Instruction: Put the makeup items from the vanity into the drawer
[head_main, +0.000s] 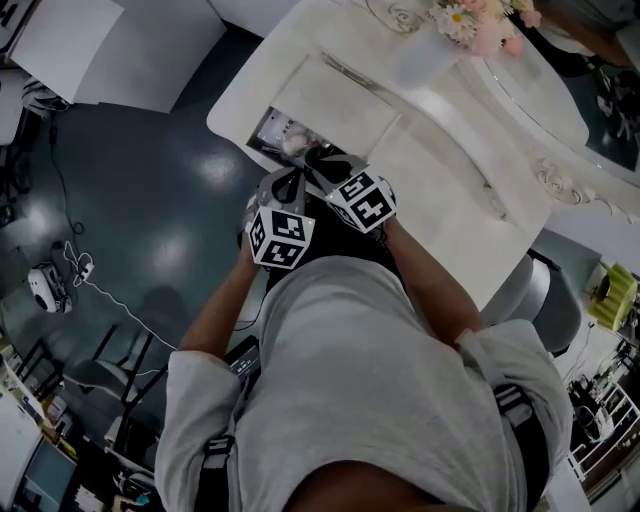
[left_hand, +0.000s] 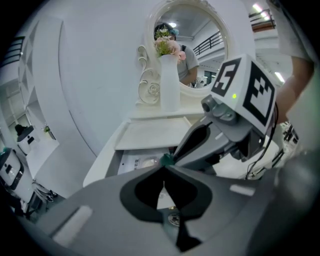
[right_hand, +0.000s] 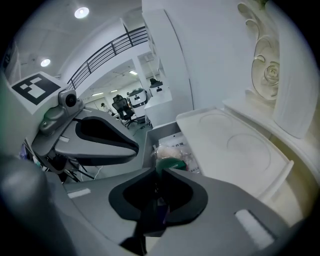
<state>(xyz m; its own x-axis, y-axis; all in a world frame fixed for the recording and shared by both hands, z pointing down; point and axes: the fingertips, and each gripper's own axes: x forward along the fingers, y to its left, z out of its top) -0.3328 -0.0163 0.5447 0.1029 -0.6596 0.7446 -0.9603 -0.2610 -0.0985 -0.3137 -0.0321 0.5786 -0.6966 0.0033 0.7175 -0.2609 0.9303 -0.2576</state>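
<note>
Left gripper (left_hand: 164, 172) fingers together, right gripper (right_hand: 161, 175) fingers slightly apart, both angled downward.

Right gripper (right_hand: 161, 172) at 6 o'clock, jaws a narrow gap apart. A small green item (right_hand: 171, 163) sits at the tips; I cannot tell if the pads press on it. Just past it, toward 12, is an open drawer (right_hand: 148, 142) with a pale puff (right_hand: 169, 150) on white packets. White tray (right_hand: 235, 150) at 3 o'clock. Left gripper (right_hand: 134, 148) at 9 o'clock, tip near the drawer.

Grey left tool (left_hand: 164, 170), right tool (right_hand: 161, 172); grey shirt (head_main: 370, 330).
</note>
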